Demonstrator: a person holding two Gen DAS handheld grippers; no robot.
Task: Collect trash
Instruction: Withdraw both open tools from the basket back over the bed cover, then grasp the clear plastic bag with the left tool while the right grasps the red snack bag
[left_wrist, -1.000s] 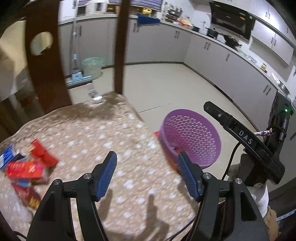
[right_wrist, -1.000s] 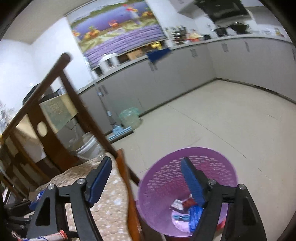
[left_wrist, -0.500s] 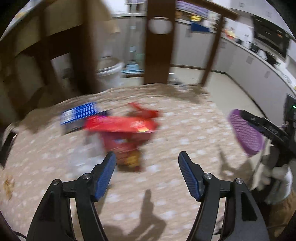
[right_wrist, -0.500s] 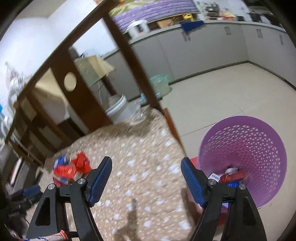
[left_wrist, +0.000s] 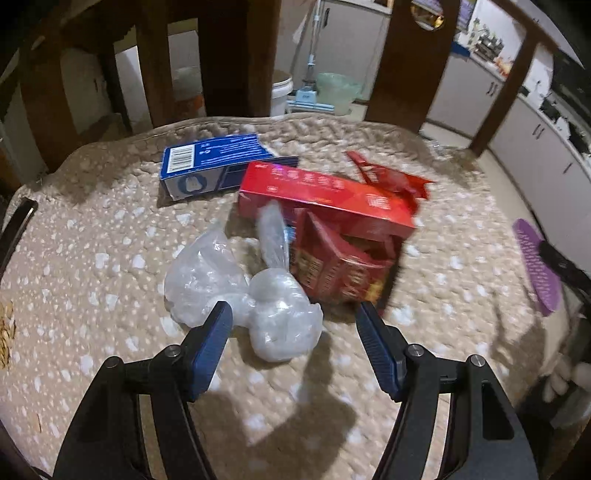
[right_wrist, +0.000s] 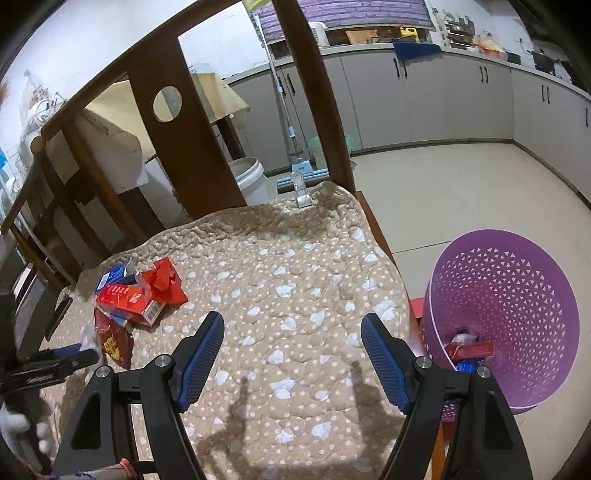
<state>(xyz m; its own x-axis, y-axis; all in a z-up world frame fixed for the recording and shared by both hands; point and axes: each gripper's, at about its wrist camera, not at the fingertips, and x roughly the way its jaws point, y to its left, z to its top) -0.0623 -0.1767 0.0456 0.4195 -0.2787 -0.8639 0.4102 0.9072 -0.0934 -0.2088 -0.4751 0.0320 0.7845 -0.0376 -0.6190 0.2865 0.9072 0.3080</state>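
Note:
A heap of trash lies on the beige spotted cushion (left_wrist: 110, 266): a clear plastic bag (left_wrist: 258, 295), a long red box (left_wrist: 325, 199), a torn dark red carton (left_wrist: 340, 266), a blue box (left_wrist: 214, 162) and a red wrapper (left_wrist: 391, 177). My left gripper (left_wrist: 293, 325) hangs open just above the near end of the plastic bag, pads apart from it. My right gripper (right_wrist: 291, 336) stands open over bare cushion (right_wrist: 295, 266), with the heap (right_wrist: 136, 295) to its left and the purple basket (right_wrist: 517, 295) holding some trash to its right.
Dark wooden chair backs (left_wrist: 229, 55) rise behind the cushion (right_wrist: 207, 140). A white bucket (right_wrist: 251, 181), a mop and a green bin stand on the tiled floor (right_wrist: 461, 192) beyond. Grey kitchen cabinets (right_wrist: 443, 99) line the far walls. A gloved hand (right_wrist: 14, 424) shows at lower left.
My left gripper swung from the basket side across the cushion to the trash heap and sank toward the plastic bag. My right gripper turned left, from over the basket to over the cushion.

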